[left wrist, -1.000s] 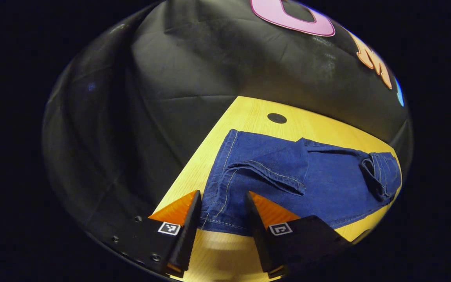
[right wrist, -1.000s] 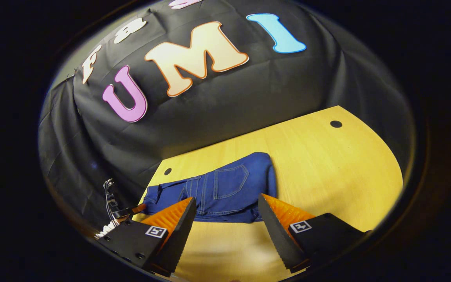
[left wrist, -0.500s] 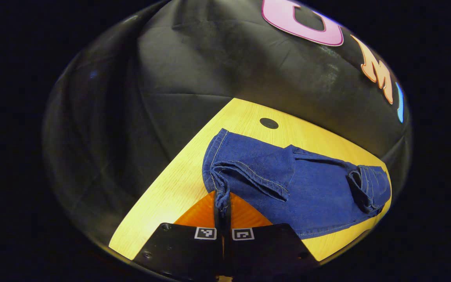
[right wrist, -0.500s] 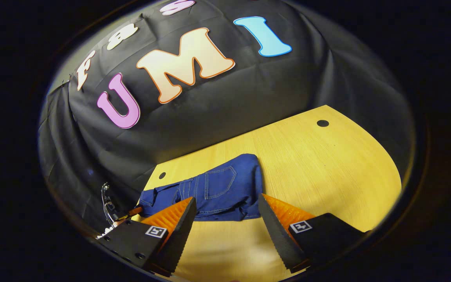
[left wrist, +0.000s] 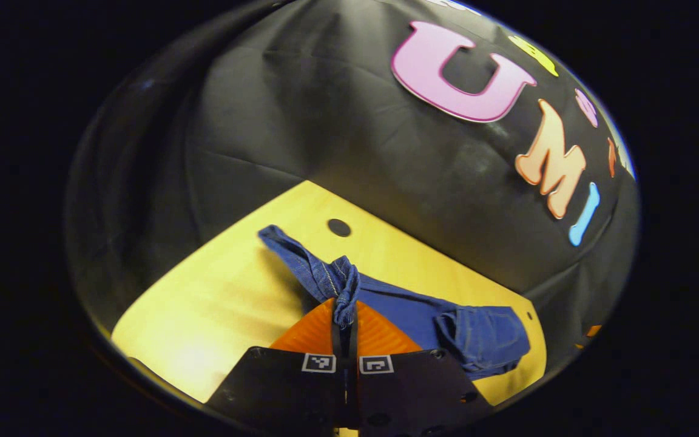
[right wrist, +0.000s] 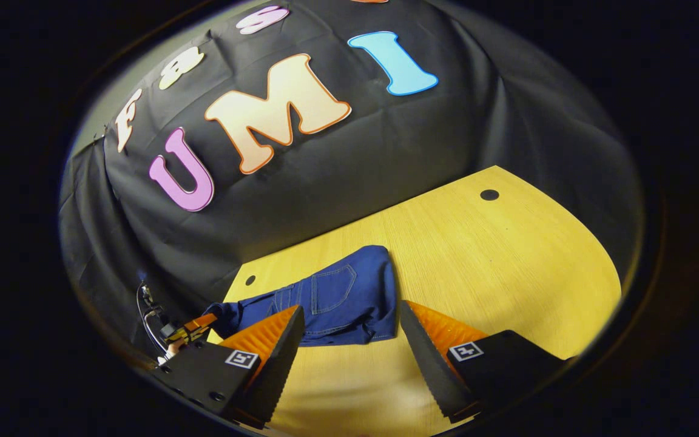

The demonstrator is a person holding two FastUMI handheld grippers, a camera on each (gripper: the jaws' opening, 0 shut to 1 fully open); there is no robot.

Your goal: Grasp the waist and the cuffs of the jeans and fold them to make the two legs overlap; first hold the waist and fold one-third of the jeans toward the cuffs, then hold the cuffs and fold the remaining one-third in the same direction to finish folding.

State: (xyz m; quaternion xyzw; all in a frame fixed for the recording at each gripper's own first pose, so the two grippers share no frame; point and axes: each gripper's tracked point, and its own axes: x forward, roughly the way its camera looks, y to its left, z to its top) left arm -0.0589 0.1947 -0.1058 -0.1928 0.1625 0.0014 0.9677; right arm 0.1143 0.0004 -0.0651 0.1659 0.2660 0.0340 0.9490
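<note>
Dark blue jeans [left wrist: 483, 340] lie on the yellow wooden table [left wrist: 216, 303], the waist end folded over the legs. My left gripper [left wrist: 344, 321] is shut on the bunched cuffs [left wrist: 346, 288] and holds them raised off the table, with the legs trailing down toward the waist fold. In the right gripper view the folded waist with its back pocket [right wrist: 337, 297] lies just beyond my right gripper [right wrist: 351, 311]. That gripper is open, hovers above the table and holds nothing. The left gripper [right wrist: 189, 331] appears far off at the jeans' other end.
The black cloth wall stands close behind the table. Round dark holes sit in the tabletop [left wrist: 338, 227] [right wrist: 489, 195] [right wrist: 250, 280]. Bare wood [right wrist: 507, 261] stretches to the right of the jeans, and the table's left part [left wrist: 161, 303] is bare too.
My left gripper went from open around the cuffs to shut on them, then lifted them off the table. My right gripper stayed open and barely moved.
</note>
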